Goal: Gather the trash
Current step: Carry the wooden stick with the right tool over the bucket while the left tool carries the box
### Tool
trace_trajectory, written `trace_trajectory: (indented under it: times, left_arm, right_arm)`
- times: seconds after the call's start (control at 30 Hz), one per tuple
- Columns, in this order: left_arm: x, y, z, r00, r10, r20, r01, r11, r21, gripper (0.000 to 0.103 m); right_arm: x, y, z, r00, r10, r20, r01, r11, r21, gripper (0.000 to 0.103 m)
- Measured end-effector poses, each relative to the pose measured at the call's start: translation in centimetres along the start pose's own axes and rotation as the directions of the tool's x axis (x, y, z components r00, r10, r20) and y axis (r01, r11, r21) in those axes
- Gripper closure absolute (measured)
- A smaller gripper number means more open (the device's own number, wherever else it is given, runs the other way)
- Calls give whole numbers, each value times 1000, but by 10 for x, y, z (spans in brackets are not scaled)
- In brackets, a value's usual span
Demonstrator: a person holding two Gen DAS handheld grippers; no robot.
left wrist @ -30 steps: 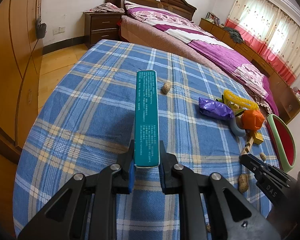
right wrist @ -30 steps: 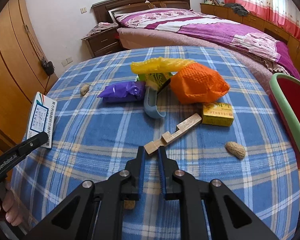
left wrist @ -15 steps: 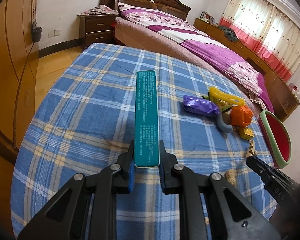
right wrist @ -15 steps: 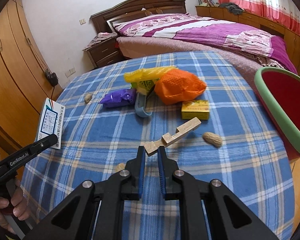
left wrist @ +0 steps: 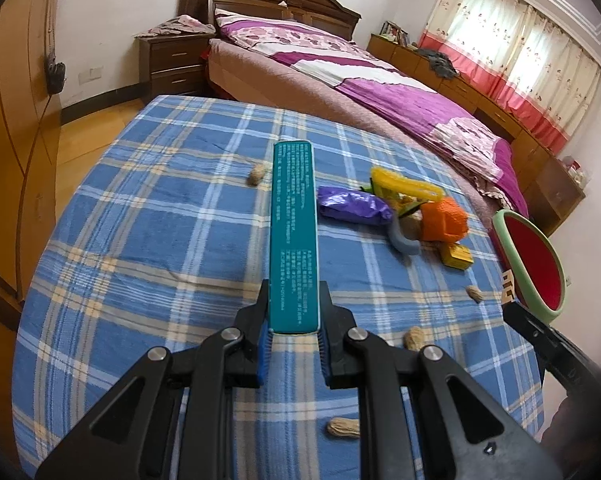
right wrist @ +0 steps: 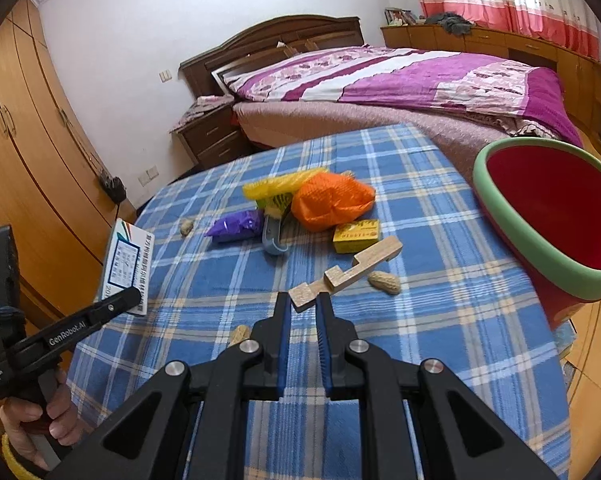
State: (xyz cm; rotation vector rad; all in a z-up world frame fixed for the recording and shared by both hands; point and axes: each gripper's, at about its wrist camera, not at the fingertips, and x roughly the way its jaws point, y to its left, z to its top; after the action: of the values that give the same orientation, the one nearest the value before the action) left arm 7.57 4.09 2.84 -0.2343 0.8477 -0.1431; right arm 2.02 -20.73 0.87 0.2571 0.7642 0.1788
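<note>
**Both claws loaded above the worktop**

My left claw [left wrist: 293, 330] is clamped on the near end of a long teal box [left wrist: 293, 236], which points away from me over the blue checked worktop [left wrist: 160, 240]. My right claw [right wrist: 303, 307] stands narrow, pinching the near end of a notched wooden stick [right wrist: 348, 272] (its far end reaches toward a yellow carton [right wrist: 356, 231]). Loose trash lies in a cluster mid-worktop: a purple wrapper [right wrist: 236, 225], an orange bag [right wrist: 328, 201], a yellow bag [right wrist: 276, 186]. Peanuts [right wrist: 385, 282] are scattered around. The red bin with a green rim [right wrist: 540, 208] sits at the worktop's right edge, tilted toward me.
</note>
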Motion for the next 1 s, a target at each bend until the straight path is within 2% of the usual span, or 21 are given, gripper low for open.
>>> trace_trajectory:
  times: [0.6,1.0]
  left_arm:
    - [-8,-31,-4,999,-53,-11,53,997,47,85]
    - [-4,-87,1,991,-124,-42,129,981,146,85]
  right_arm:
    - [-39,-14,1,995,14,95,-17,999,29,89]
    - [-56,-46,8,993,-18,119,9,997,78,89]
